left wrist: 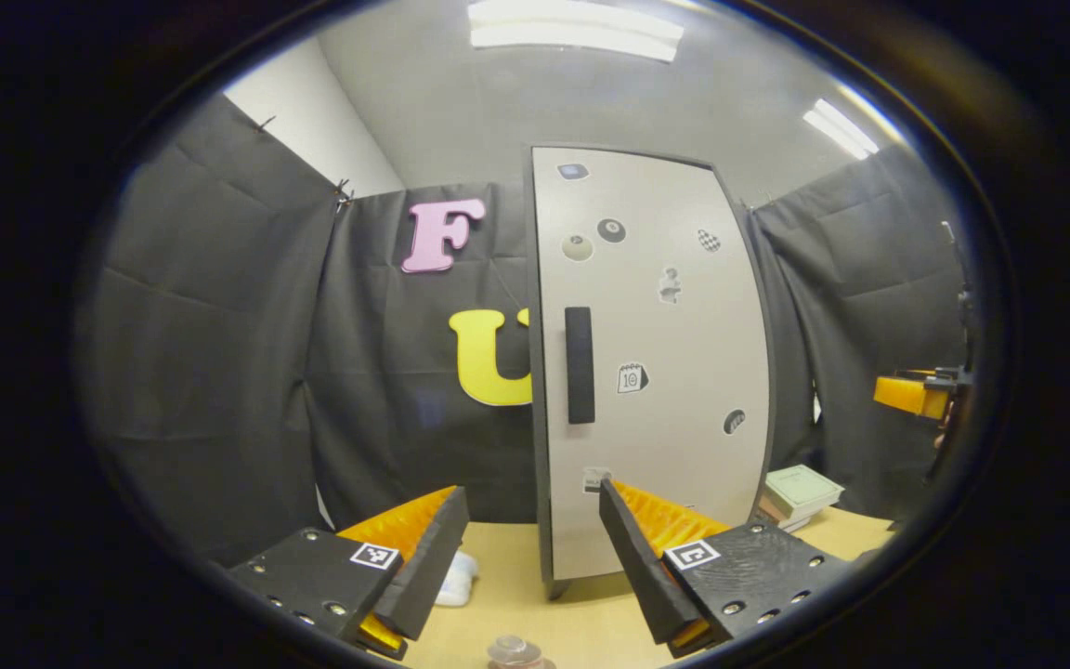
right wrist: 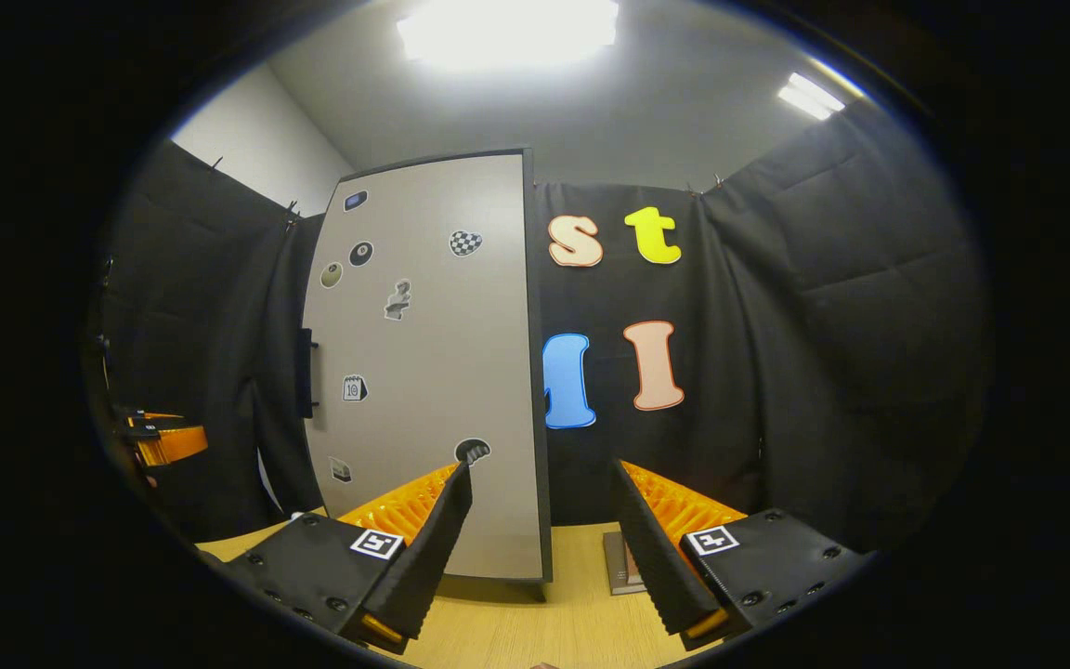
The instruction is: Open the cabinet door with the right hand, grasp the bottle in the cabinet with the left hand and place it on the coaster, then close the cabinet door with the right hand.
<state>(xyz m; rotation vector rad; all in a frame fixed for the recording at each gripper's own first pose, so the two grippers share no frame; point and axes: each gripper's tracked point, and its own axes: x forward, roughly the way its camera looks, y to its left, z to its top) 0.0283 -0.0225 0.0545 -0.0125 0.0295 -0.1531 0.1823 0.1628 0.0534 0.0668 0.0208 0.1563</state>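
The cabinet door [left wrist: 651, 362], a rigid flat panel, stands closed at the far side of the table [left wrist: 581, 623]; its dark vertical handle [left wrist: 579, 365] is the likely hold and should swing lightly. The bottle presumably stands hidden behind it. Left gripper [left wrist: 530, 567] and right gripper [right wrist: 540, 548] hover near, jaws spread and empty.

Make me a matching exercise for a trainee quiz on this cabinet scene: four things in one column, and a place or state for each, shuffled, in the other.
Things:
1. cabinet door
2. door handle
3. stack of books
4. left gripper

Places or states:
A. on the table, right of the cabinet in the left gripper view
B. closed
C. open, holding nothing
D. upright dark bar near the door's left edge

Pairs: 1-B, 2-D, 3-A, 4-C
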